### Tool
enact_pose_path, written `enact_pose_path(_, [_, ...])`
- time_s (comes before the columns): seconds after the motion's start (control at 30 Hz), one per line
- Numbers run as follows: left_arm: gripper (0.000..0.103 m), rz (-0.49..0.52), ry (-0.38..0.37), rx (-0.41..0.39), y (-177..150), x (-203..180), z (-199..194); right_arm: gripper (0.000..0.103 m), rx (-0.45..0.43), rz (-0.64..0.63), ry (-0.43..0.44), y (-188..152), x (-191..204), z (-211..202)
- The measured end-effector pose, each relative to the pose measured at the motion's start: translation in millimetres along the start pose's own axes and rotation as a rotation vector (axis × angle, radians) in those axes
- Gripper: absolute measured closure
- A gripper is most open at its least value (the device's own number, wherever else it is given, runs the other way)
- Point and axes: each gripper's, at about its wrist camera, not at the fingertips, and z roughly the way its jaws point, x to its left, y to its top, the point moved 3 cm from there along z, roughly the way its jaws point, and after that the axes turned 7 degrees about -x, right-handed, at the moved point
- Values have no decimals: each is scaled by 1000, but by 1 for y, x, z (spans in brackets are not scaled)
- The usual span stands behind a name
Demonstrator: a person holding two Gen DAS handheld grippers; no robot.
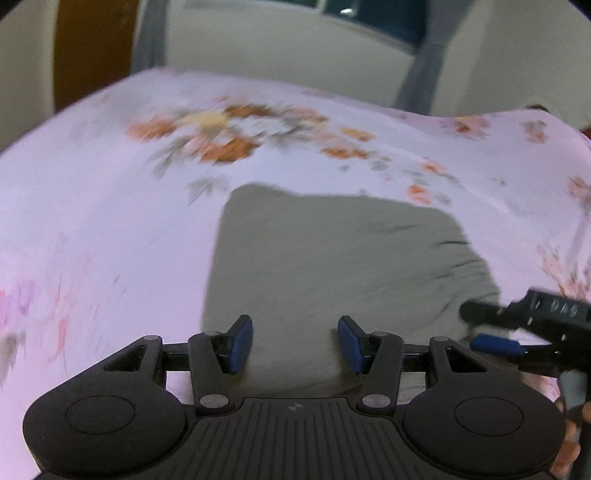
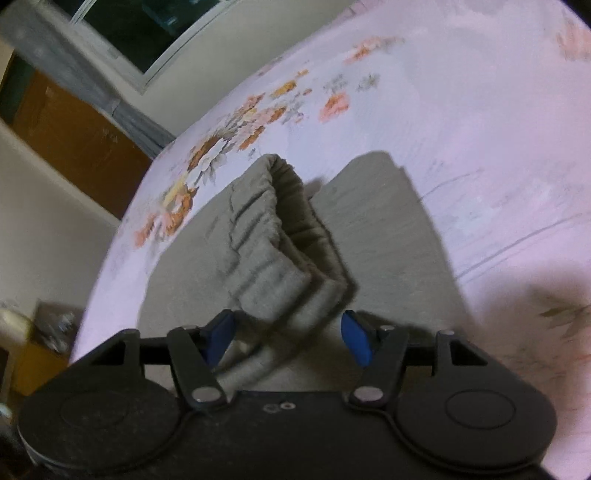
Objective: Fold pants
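The pants (image 1: 332,258), grey and soft-knit, lay in a folded block on the bed sheet (image 1: 92,221), which was pale pink with orange floral print. In the left wrist view the block appeared as a roughly rectangular flat patch, with gathered wrinkles along its right edge. In the right wrist view the elastic waistband (image 2: 280,236) stood raised and ribbed above the flat layer beneath it, running from the far left toward the near centre of the garment.

The left gripper (image 1: 294,344) hung above the near edge of the pants with its jaws spread wide; nothing lay between the blue pads (image 1: 241,343). Whether the fingertips touched the cloth could not be determined.

The right gripper (image 2: 289,339) was positioned at the near end of the waistband, jaws likewise wide apart. The waistband end sat between the two fingers without being clamped. In the left wrist view this same tool entered from the right edge, at the garment's right side.

Beyond the bed, a cream wall (image 1: 277,44), a dark window (image 2: 147,29), grey curtains (image 2: 74,74) and a brown wooden panel (image 2: 74,140) were visible. Both views were motion-blurred.
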Motion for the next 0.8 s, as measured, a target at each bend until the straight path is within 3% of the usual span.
enact_pose_path(0.07, [51, -20, -4, 5, -7, 7, 4, 39, 1, 14, -7, 1, 2, 10])
enact_pose_path(0.13, [51, -20, 1, 6, -10, 7, 6, 49, -15, 13, -19, 1, 5, 15])
enact_pose_path(0.3, [51, -29, -4, 10, -8, 5, 6, 59, -97, -126, -3, -2, 26, -6])
enact_pose_path(0.47, [51, -23, -25, -8, -3, -2, 0, 61, -179, -230, 25, 0, 40, -44])
enact_pose_path(0.8, [49, 37, -45, -1, -14, -31, 5, 61, -198, -183, -32, -2, 4, -62])
